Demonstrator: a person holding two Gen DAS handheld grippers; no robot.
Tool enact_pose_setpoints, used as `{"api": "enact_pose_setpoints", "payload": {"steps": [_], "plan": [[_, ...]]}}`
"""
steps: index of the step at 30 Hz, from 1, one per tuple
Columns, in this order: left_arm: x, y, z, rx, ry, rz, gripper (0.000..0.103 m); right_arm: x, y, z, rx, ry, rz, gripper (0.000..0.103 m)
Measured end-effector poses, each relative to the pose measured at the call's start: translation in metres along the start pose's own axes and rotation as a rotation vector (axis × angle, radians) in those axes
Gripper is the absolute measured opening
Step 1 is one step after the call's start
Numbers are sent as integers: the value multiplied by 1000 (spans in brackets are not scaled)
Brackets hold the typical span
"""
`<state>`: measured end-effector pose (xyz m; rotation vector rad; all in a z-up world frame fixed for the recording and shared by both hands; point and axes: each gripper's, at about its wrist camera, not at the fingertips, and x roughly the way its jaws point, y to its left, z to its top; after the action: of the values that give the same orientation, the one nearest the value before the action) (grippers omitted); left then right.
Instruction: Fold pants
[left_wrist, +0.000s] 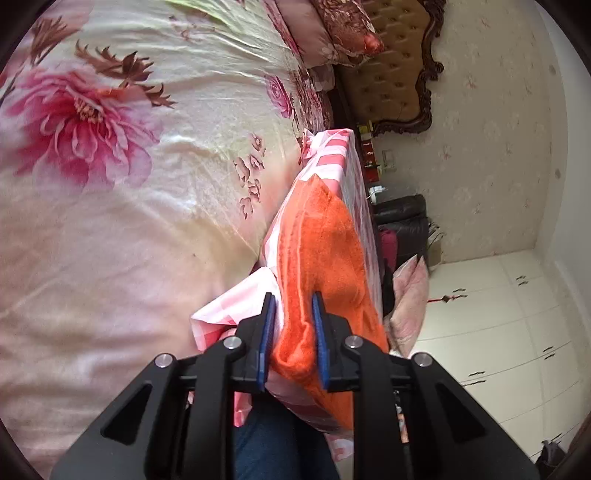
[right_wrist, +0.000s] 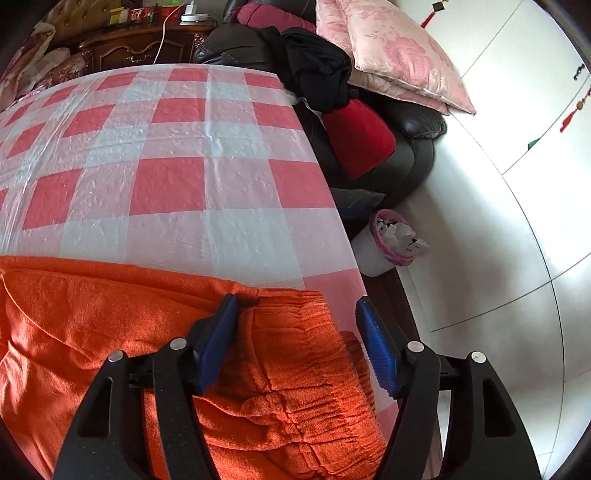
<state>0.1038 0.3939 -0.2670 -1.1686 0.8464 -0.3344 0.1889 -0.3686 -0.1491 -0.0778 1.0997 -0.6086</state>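
Left hand-held gripper (left_wrist: 293, 314) is clamped on a bunched fold of the orange pants (left_wrist: 317, 266), its blue pads (left_wrist: 267, 332) pressing the fleece from both sides. In the left wrist view the pants run away from the fingers along the red-and-white checked cloth (left_wrist: 334, 155) that covers the tabletop, seen here nearly edge-on. Beside it lies a bed with a floral sheet (left_wrist: 110, 166), and a tufted headboard (left_wrist: 391, 74) stands against the wallpapered wall.

Right hand-held gripper (right_wrist: 295, 317) has its fingers spread wide apart, straddling the gathered elastic waistband (right_wrist: 314, 369) of the pants (right_wrist: 110, 314) without closing on it. The garment lies flat across the near part of the checked cloth (right_wrist: 184, 147), with the waistband near the cloth's right edge. Past that edge sit a dark leather chair (right_wrist: 417, 155) piled with black and red clothing, a pink pillow (right_wrist: 399, 48), and a small waste bin (right_wrist: 384, 243) on the white floor.
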Motion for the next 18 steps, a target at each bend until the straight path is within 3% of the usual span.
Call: {"api": "enact_pose_setpoints", "payload": {"steps": [2,4,5,10,12,14,18], "plan": [[1,-7,7,31,15,42,17,-1,3,1,10,10,-22,65],[-1,-19,17,88,19,164,7,-2,7,0,11,10,-53,65],[-3,-27,23,116,22,188,5,-3,8,-1,9,7,-65,65],[10,-49,49,161,71,156,4,-3,9,-2,53,9,-90,65],[16,-50,62,148,61,110,4,-4,8,-3,66,11,-94,65],[30,-44,72,119,74,122,4,-3,5,-3,99,16,-93,65],[25,-22,62,33,39,98,8,-4,6,-3,139,24,-112,66]]}}
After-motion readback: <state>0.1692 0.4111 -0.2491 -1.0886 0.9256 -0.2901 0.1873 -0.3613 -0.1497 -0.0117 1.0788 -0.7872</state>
